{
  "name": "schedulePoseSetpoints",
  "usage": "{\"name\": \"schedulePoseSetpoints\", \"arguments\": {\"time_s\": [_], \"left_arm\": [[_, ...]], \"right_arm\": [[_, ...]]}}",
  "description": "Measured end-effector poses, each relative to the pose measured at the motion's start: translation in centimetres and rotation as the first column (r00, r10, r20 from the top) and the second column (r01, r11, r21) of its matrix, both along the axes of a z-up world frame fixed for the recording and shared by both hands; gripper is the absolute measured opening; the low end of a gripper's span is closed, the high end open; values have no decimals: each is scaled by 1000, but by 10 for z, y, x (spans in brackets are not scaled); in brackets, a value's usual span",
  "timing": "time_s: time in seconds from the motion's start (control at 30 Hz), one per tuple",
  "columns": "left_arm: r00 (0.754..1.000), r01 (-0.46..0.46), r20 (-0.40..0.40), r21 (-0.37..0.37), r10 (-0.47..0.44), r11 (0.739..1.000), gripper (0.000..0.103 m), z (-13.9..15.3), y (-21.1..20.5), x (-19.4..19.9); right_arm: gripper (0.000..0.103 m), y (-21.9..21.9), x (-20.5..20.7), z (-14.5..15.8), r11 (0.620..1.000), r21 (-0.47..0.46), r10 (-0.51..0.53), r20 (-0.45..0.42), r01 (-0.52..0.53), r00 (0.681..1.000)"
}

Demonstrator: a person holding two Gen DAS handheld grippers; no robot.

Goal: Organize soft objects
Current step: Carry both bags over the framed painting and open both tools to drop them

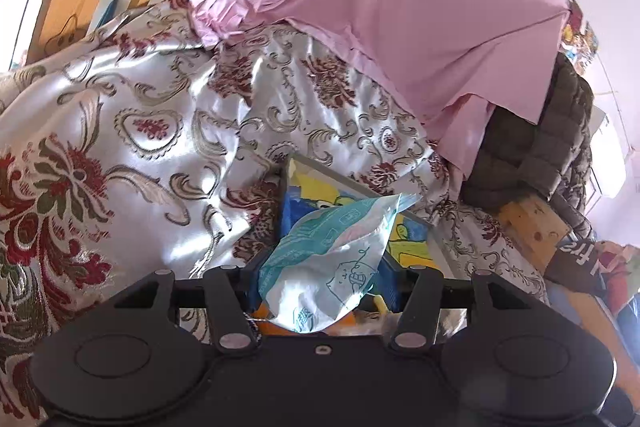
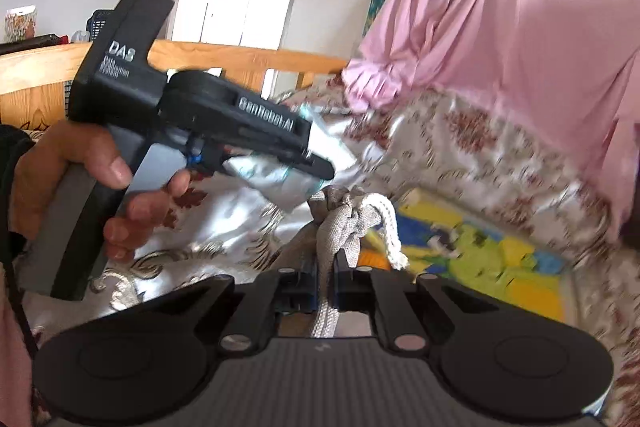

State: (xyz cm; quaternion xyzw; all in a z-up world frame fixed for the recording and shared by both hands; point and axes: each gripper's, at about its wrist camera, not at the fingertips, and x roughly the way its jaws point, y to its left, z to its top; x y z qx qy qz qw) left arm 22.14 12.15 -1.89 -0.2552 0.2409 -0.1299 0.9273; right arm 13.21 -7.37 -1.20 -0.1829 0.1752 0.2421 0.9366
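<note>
Soft tissue pack (image 1: 332, 259), teal and white, sits pinched in the closed jaws of the left gripper (image 1: 320, 283), held above the satin floral bedspread (image 1: 132, 115) and a colourful picture board (image 1: 404, 231). From the right wrist view, the person's left hand (image 2: 76, 179) wraps the grey handle, and the tool is tilted, nose pointing right and slightly down. The right gripper (image 2: 326, 279) has its jaws clamped on a grey-and-white knotted cloth (image 2: 348, 223). Pink fabric (image 1: 400, 7) hangs behind the bed.
</note>
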Motion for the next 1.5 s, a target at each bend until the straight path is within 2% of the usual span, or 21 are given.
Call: {"name": "schedulePoseSetpoints", "arguments": {"time_s": [0.3, 0.5, 0.57, 0.63, 0.73, 0.83, 0.93, 1.23, 1.4, 1.5], "left_arm": [[998, -2, 59, 86, -3, 996, 56, 15, -21, -20], [999, -26, 42, 126, 21, 992, 56, 21, -41, -1], [998, -35, 61, 148, 27, 988, 56, 24, -53, 12], [997, -39, 69, 159, 28, 987, 56, 25, -66, 30], [998, -24, 67, 159, 13, 987, 56, 22, -83, 61], [999, -14, 43, 169, 7, 986, 56, 15, -99, 95], [1000, -4, -22, 154, 8, 988, 56, 2, -110, 122], [977, 41, -215, 173, -3, 984, 56, -30, -129, 170], [964, 56, -265, 205, 0, 977, 56, -40, -132, 175], [958, 64, -286, 226, 4, 972, 56, -43, -135, 177]], "right_arm": [[7, -23, 12, 24, 998, 22, -55, 156, 52, 986], [7, -48, 61, 34, 989, 125, -101, 178, 79, 979], [7, -59, 88, 34, 979, 175, -130, 152, 103, 980], [7, -70, 111, 29, 972, 186, -169, 133, 143, 977], [7, -92, 146, 19, 947, 238, -235, 54, 216, 970], [7, -117, 174, 8, 907, 304, -287, -63, 292, 956], [7, -142, 192, -3, 845, 388, -327, -170, 368, 930], [8, -158, 213, -22, 813, 346, -404, -243, 468, 882], [11, -157, 218, -25, 812, 329, -414, -259, 483, 873], [17, -153, 220, -25, 818, 293, -430, -261, 495, 864]]}}
